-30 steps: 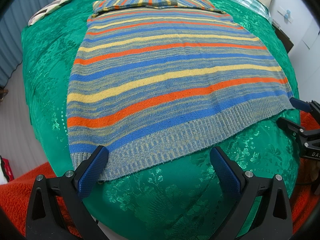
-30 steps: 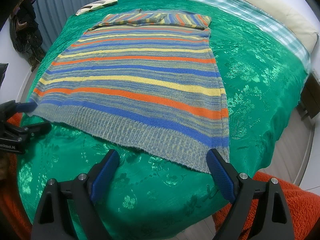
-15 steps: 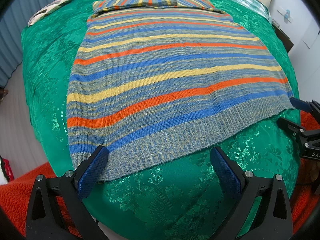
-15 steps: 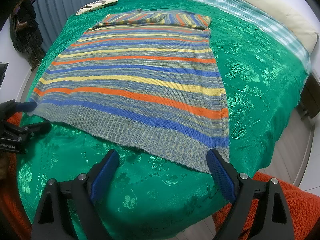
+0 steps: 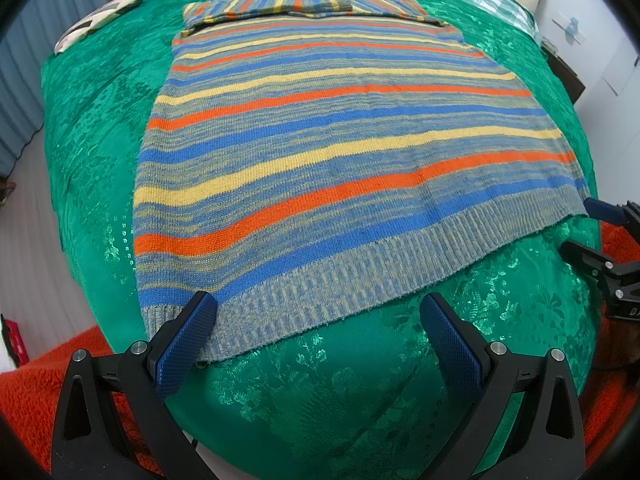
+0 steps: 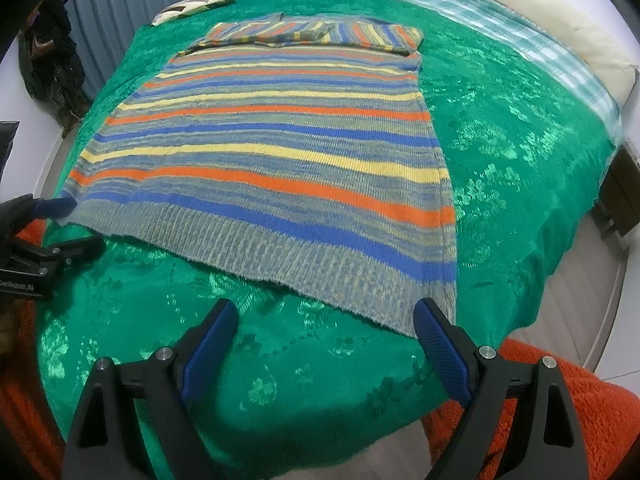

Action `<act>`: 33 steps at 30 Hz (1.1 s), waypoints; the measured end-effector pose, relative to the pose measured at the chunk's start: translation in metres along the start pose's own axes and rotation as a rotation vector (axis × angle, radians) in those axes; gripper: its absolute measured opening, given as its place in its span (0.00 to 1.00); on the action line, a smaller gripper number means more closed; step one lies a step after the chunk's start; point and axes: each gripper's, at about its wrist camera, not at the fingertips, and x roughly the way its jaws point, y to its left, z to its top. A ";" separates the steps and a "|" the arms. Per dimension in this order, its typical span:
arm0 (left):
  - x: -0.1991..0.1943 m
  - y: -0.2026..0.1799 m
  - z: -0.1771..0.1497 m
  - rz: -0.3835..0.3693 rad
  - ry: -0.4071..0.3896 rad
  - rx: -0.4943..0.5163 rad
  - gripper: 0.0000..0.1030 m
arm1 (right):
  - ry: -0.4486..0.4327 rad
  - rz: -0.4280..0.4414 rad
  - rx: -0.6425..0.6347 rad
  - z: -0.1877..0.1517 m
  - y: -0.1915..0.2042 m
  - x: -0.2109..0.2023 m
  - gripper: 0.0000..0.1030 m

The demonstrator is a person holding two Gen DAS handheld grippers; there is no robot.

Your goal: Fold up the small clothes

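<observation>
A striped knit sweater (image 5: 344, 152) in grey, blue, orange and yellow lies flat on a green bedspread (image 5: 100, 128), ribbed hem toward me, its top part folded over at the far end. It also shows in the right wrist view (image 6: 276, 160). My left gripper (image 5: 316, 320) is open at the hem's left corner, its left finger (image 5: 188, 336) over the corner. My right gripper (image 6: 324, 328) is open at the hem's right corner, its right finger (image 6: 436, 340) at the corner's edge. Each gripper shows at the other view's edge: the right gripper (image 5: 600, 232), the left gripper (image 6: 52, 224).
The green bedspread (image 6: 520, 140) covers a bed. A plaid sheet (image 6: 500, 20) and a cream pillow (image 6: 560, 12) lie at the far right. A patterned cushion (image 6: 192, 6) sits at the far left corner. An orange rug (image 6: 580, 400) lies on the floor below.
</observation>
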 end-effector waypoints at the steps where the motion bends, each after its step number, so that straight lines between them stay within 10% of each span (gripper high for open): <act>1: 0.000 0.000 0.000 0.000 0.000 0.000 0.99 | 0.008 0.001 0.002 -0.001 0.000 -0.002 0.87; 33: -0.036 0.044 -0.010 0.034 -0.021 -0.207 0.98 | 0.015 -0.125 0.009 -0.005 0.001 -0.028 0.86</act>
